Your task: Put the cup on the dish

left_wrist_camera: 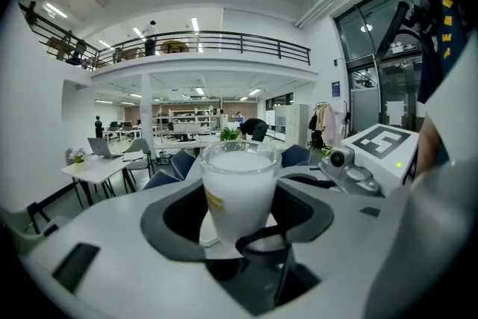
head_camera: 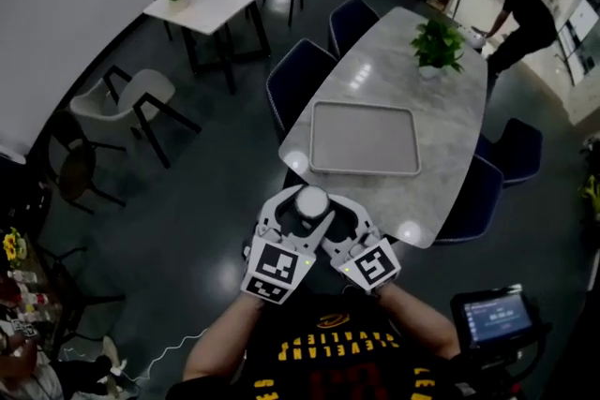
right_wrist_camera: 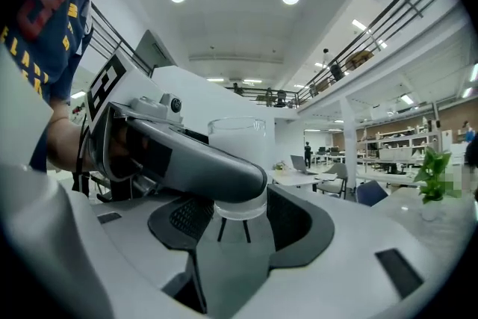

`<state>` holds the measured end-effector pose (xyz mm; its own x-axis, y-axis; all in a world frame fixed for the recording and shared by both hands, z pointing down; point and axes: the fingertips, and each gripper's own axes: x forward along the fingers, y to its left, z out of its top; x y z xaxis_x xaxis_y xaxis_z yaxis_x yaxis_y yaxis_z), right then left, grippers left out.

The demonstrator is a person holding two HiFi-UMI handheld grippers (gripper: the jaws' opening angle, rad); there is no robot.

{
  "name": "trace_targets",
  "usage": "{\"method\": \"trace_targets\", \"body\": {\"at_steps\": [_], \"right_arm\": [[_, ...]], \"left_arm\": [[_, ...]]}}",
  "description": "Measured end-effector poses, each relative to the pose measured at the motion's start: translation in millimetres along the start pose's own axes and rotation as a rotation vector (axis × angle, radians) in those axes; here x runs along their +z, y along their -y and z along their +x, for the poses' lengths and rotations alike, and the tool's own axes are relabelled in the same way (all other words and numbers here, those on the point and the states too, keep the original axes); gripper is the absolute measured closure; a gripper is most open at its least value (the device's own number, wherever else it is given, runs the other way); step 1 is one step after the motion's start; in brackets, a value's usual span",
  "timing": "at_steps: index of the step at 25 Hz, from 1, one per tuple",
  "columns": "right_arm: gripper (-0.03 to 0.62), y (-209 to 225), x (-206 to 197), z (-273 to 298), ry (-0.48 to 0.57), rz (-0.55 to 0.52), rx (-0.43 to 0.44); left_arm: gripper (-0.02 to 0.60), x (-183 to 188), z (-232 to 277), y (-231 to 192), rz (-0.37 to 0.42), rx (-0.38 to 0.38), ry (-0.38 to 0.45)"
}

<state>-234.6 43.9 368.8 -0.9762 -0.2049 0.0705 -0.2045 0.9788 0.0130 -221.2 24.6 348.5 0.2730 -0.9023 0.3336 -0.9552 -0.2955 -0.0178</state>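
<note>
— Where's the cup?
— I have the cup upright and off the table, close in front of my chest. The left gripper has its jaws clamped on its sides.
— And your right?
— My right gripper sits just beside the left, jaws spread, with the cup at their tips. I see no squeeze from them.
— The dish?
— The rectangular dish lies on the marble table ahead of me, well apart from the cup
</note>
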Motion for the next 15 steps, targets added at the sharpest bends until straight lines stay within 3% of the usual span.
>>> {"method": "trace_targets", "body": {"at_steps": [9,15], "right_arm": [[0.363,40.7,-14.6,-1.0,-0.05,0.008,-0.264],[0.364,83.1,-33.4,-34.8,-0.069,0.037,-0.409]], "left_arm": [[0.322,0.4,40.5,3.7,0.063,-0.266,0.003],[0.322,0.1,87.1,37.7,0.101,-0.405,-0.007]]}}
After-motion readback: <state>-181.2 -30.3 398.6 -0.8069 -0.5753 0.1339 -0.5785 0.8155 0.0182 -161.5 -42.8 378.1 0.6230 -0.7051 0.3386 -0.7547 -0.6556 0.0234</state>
